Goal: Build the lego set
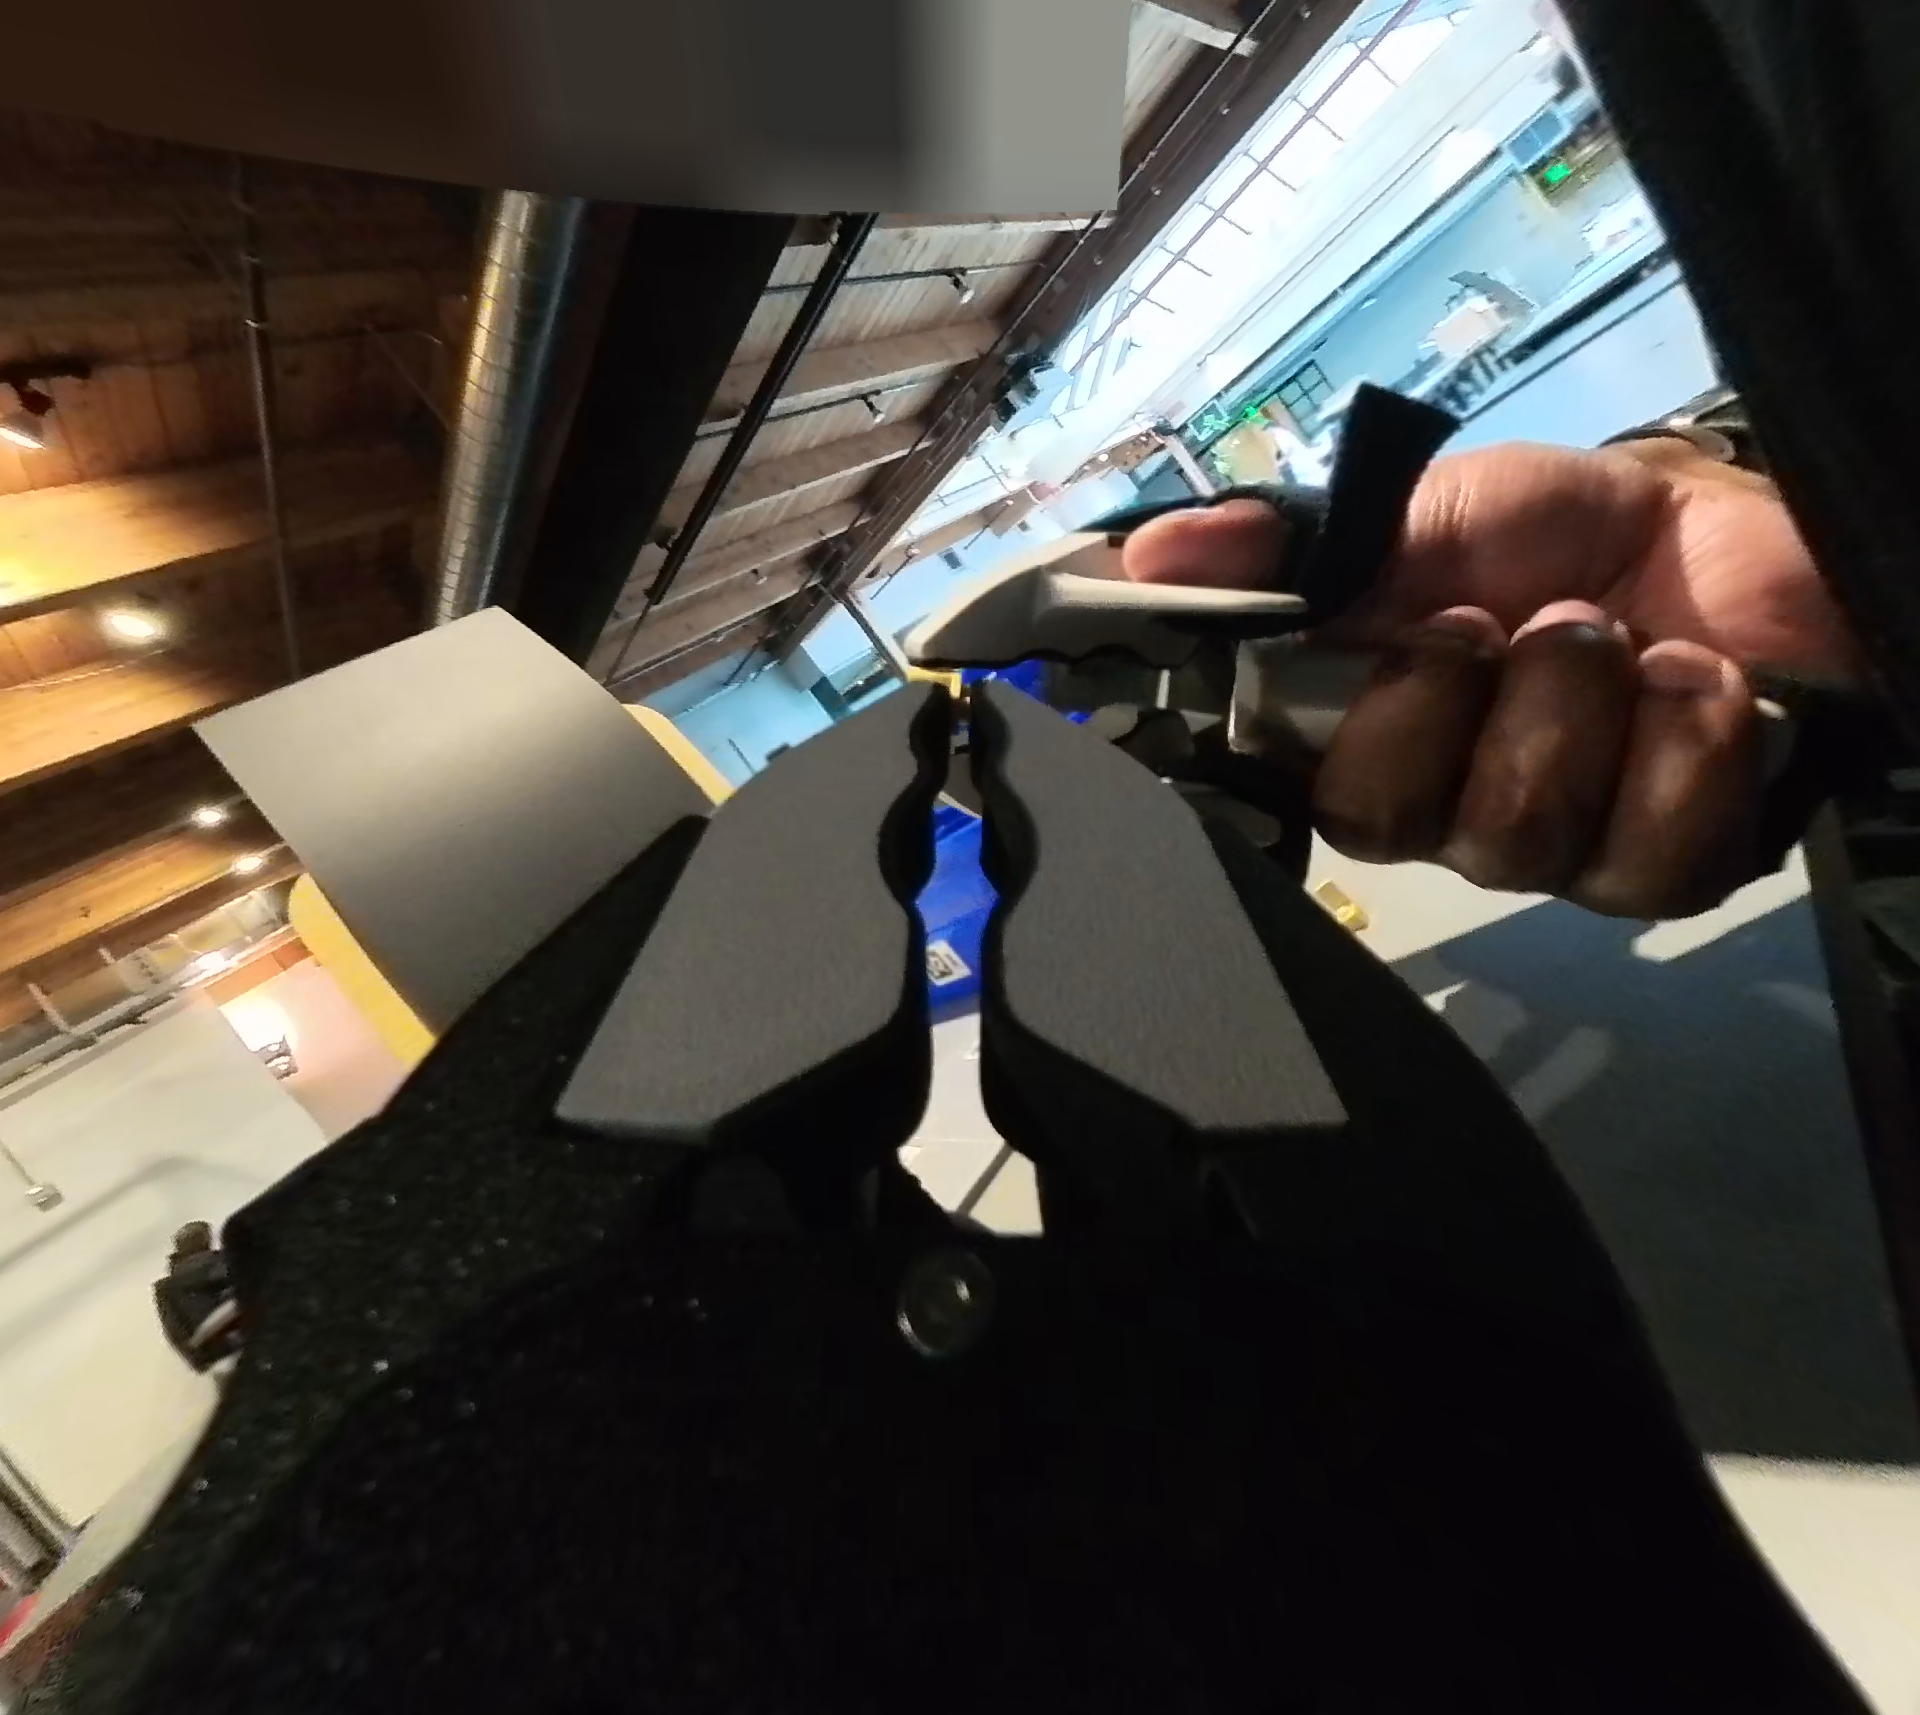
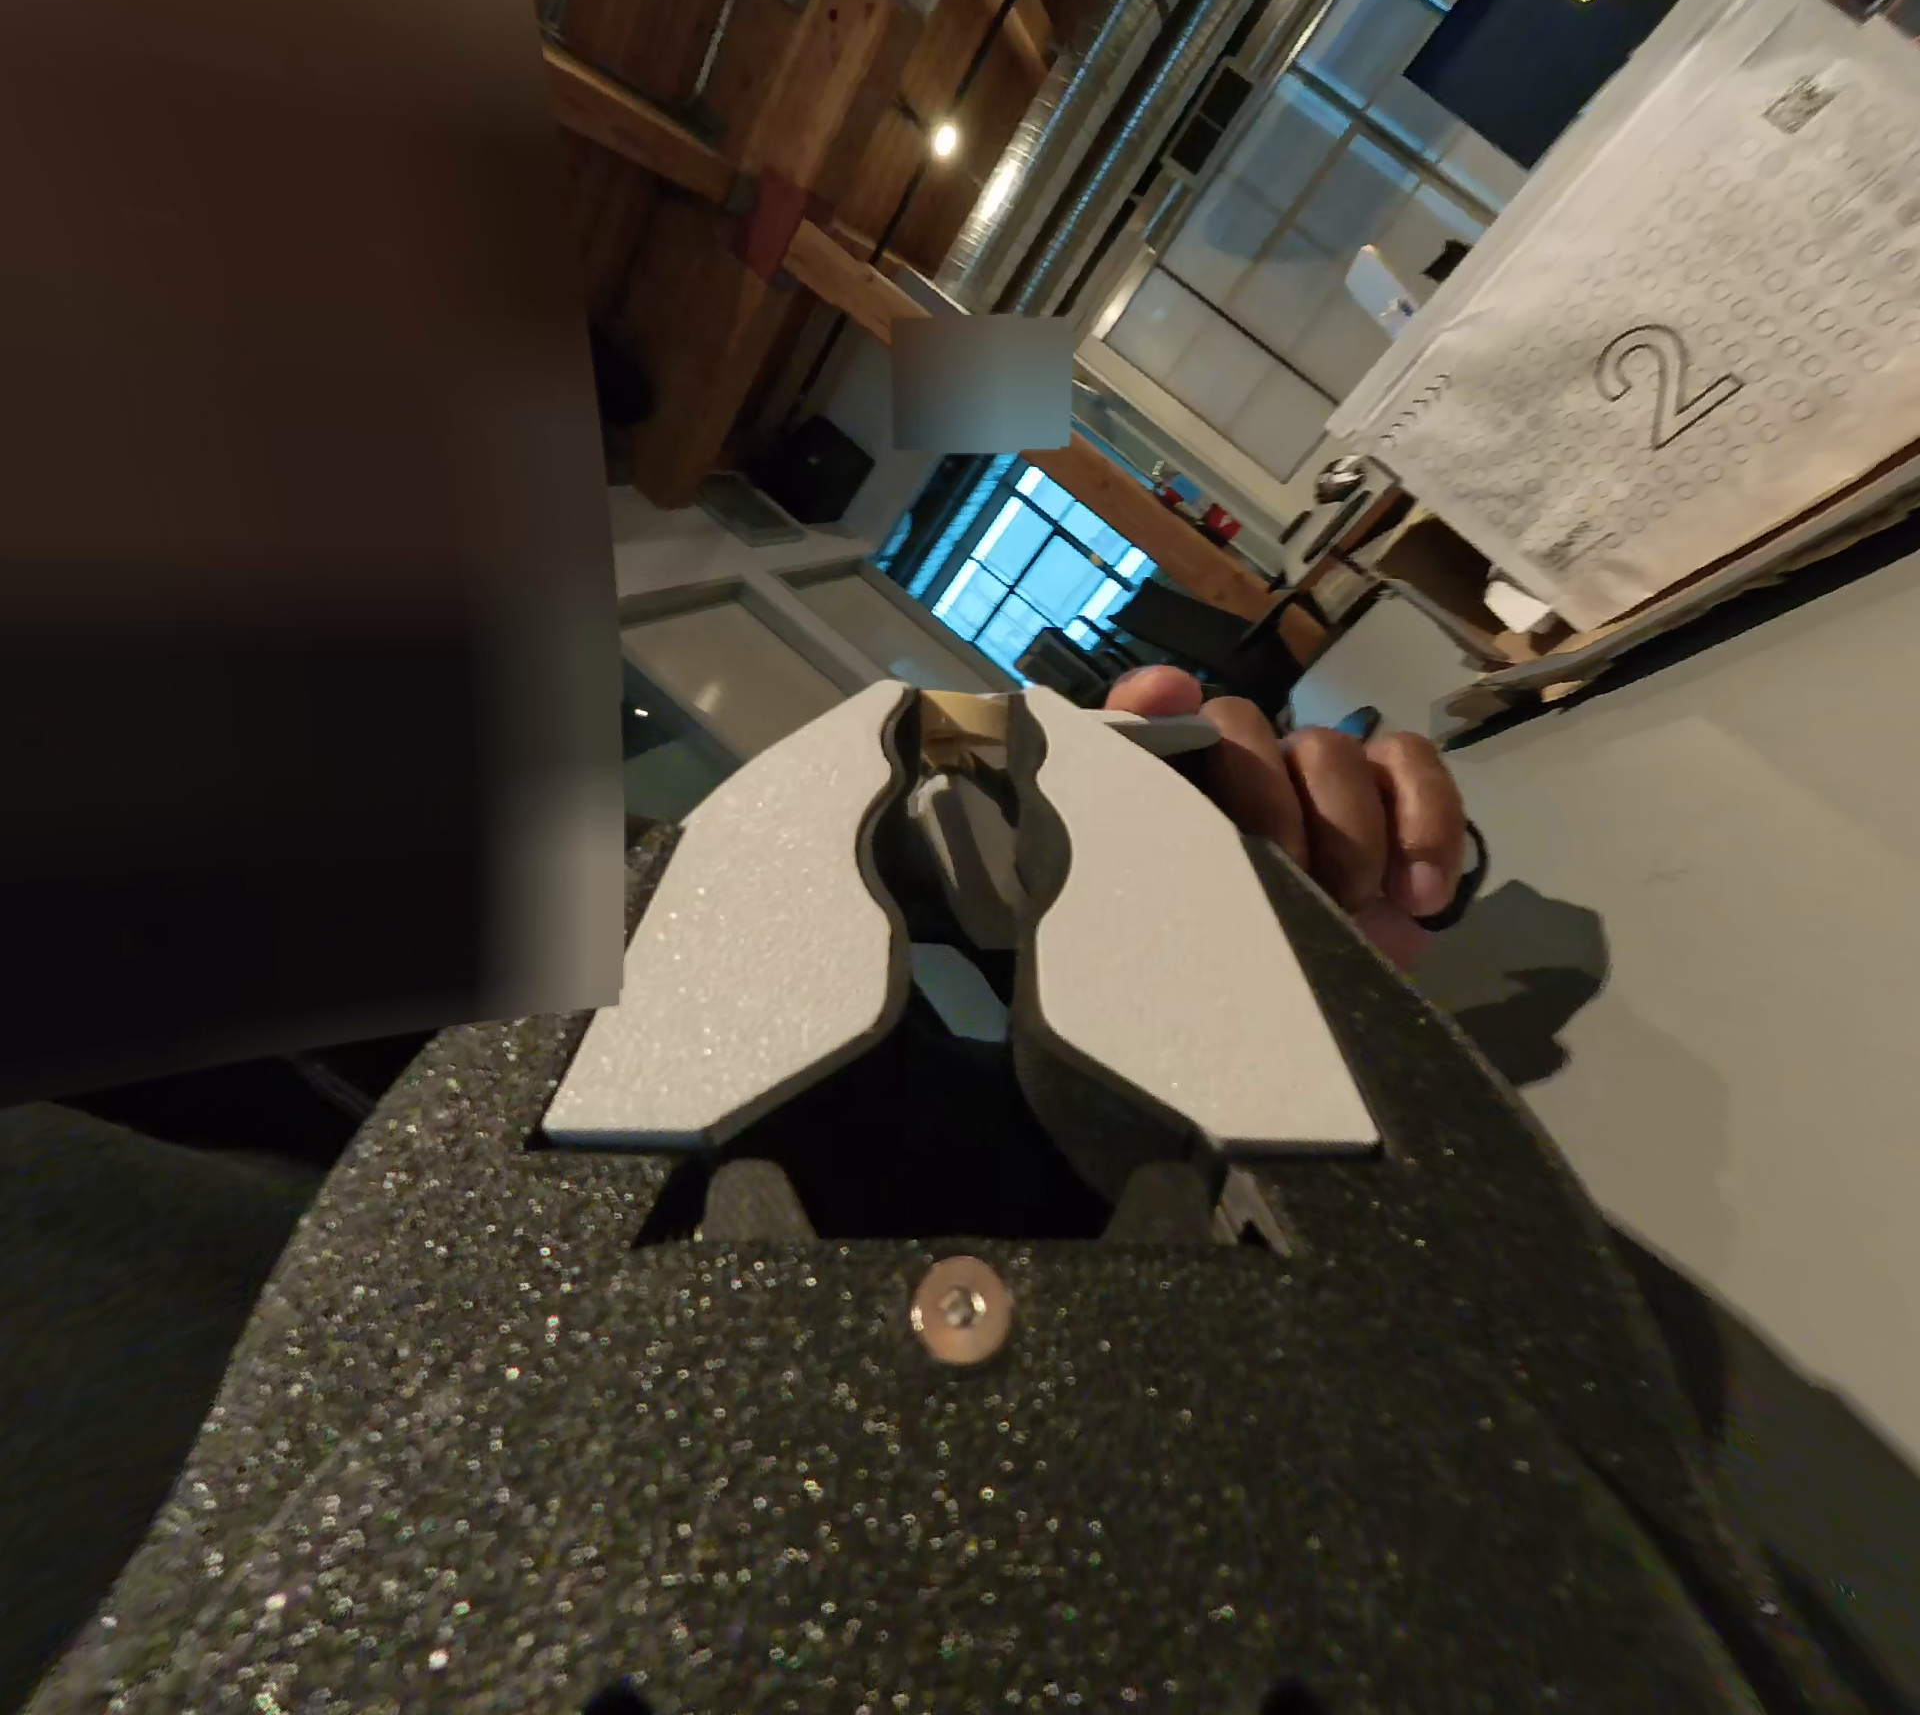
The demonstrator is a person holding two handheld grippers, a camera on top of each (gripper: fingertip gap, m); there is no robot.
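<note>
Both grippers meet tip to tip, raised off the table; the left gripper (image 1: 958, 709) and right gripper (image 2: 961, 715) each pinch the small tan piece (image 2: 961, 718) between them, its long axis indeterminable.

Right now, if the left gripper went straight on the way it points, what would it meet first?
The left gripper would likely meet the small yellow piece just past its tips, at the right gripper's tips; depth is unclear.
</note>
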